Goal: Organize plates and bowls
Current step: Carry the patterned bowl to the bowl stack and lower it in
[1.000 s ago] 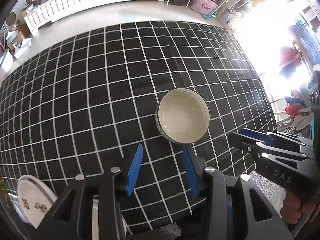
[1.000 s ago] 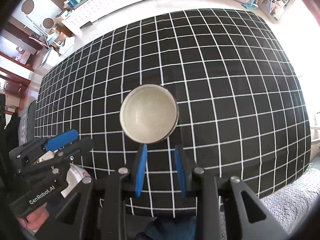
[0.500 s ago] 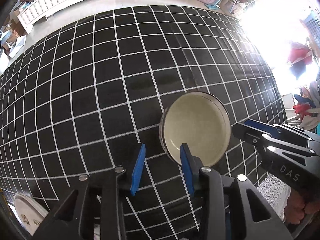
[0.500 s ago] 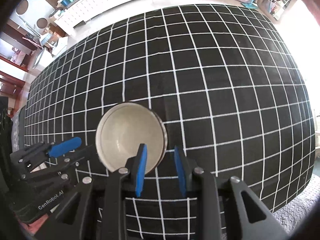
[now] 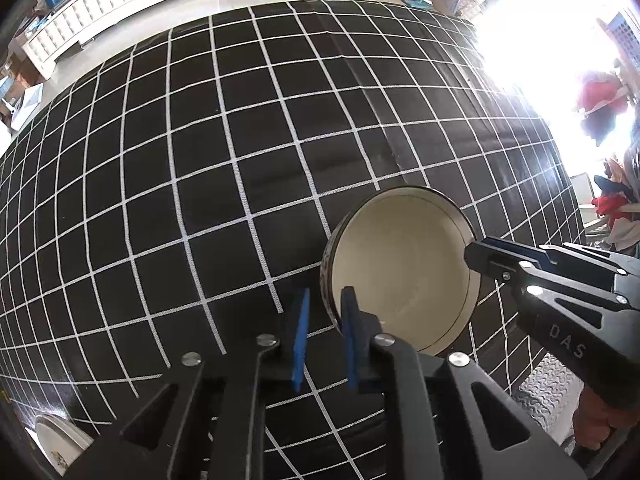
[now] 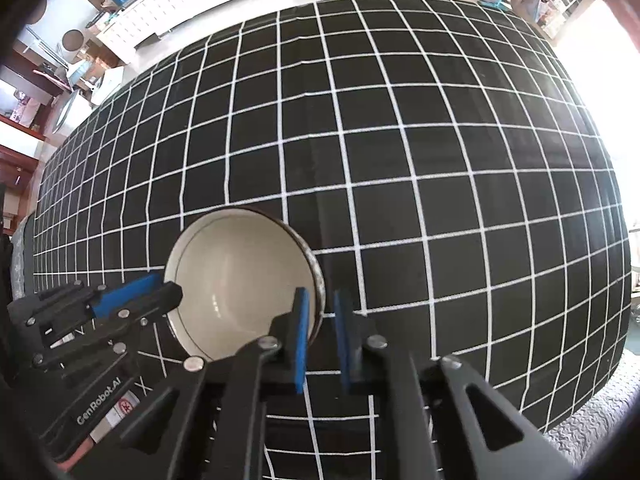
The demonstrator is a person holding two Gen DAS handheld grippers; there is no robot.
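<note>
The bowl [image 5: 400, 272] sits upright on the black grid tablecloth [image 5: 200, 160], near the cloth's near edge, with both grippers at its rim. The left gripper [image 5: 324, 332] straddles the bowl's left wall: 1 blue pad lies outside the wall, the other inside, the gap narrow and closing on the rim. The right gripper [image 6: 320, 336] straddles the opposite wall in the same way, 1 pad inside the bowl and 1 outside, also narrow and closing on the rim. Whether the pads already press the wall cannot be told for certain in either view. A patterned plate [image 5: 56, 444] lies at the cloth's near-left corner, well apart from the bowl. Against the frames from 1 second earlier, both grippers have come down from short of the bowl onto its rim, and both gaps have narrowed markedly.
</note>
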